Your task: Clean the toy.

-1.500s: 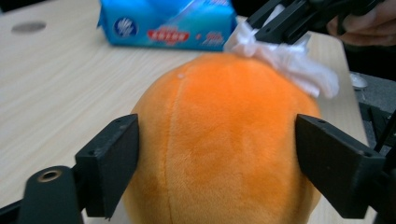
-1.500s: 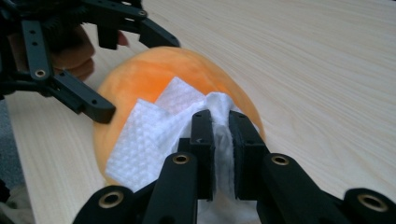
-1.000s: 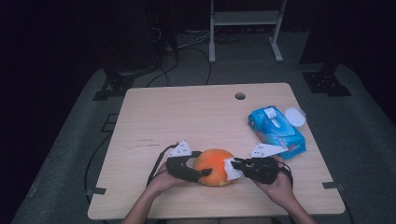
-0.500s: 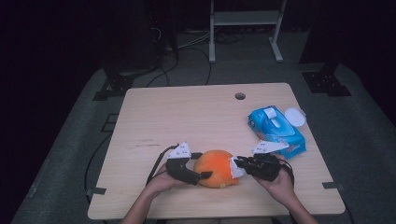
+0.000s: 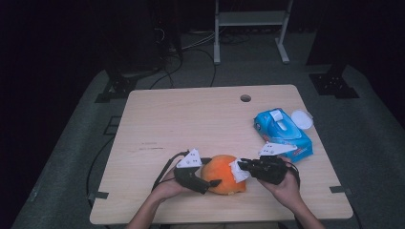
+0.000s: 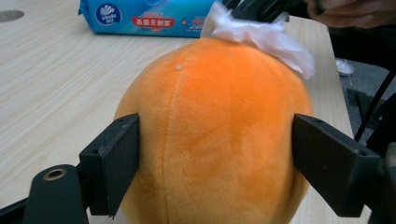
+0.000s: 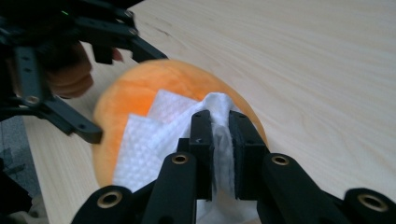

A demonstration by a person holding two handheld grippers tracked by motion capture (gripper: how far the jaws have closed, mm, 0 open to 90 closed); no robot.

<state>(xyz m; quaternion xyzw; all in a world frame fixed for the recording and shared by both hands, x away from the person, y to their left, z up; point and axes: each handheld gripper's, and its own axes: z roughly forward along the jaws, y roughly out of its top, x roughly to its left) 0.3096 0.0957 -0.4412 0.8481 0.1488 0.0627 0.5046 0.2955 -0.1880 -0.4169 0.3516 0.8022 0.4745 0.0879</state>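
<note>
We take the orange plush ball (image 5: 223, 174) as our landmark; it sits on the wooden table (image 5: 191, 119) near the front edge, between our two hands. Just left of the ball, our left gripper (image 5: 193, 177) has its jaws spread wide around it, one pad on each flank, pressed against the plush, as the left gripper view shows. Touching the ball's right side lies a white wipe (image 5: 237, 171). Just right of the ball, our right gripper (image 5: 248, 167) has its jaws nearly closed, pinching a bunched fold of that wipe and holding it against the plush. Farther right and behind the ball, well apart from it, rests a blue pack of wipes (image 5: 282, 134).
</note>
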